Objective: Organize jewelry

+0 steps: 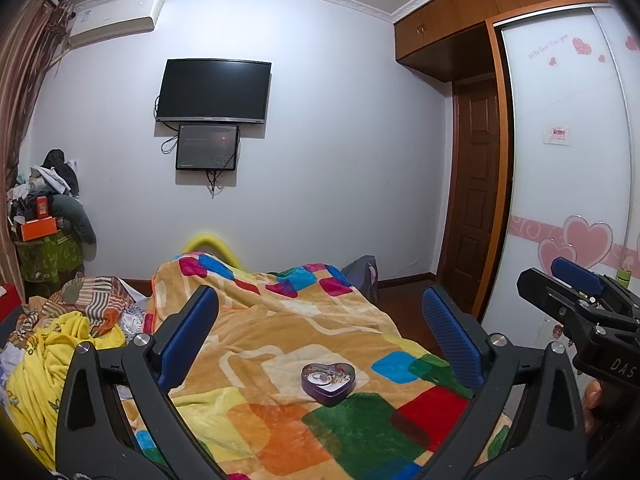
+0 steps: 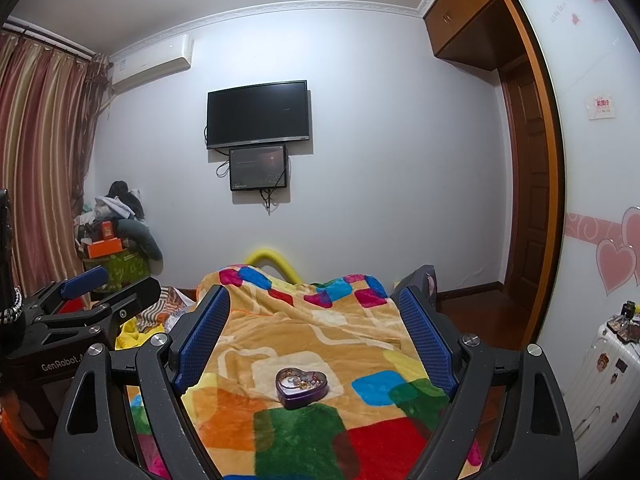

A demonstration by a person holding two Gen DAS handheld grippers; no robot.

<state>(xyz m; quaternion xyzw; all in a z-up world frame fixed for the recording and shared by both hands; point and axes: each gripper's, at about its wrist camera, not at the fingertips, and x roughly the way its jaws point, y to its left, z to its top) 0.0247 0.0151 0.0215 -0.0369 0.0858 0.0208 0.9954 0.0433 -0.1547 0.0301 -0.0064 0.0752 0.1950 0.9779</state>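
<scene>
Hovering grippers [image 1: 320,320], jaws wide apart

You have 1 purple heart-shaped tin [image 1: 329,383] lying flat and lidless on the patchwork blanket [image 1: 280,320], its point turned towards you. It rests on a pale cream patch, just beyond the green square. Inside sits a tangled heap of jewelry [image 1: 328,374] (silvery rings or chains with some gold and coloured bits, too small to sort out). From the right wrist view the tin [image 2: 301,387] sits level, open side up.
</scene>
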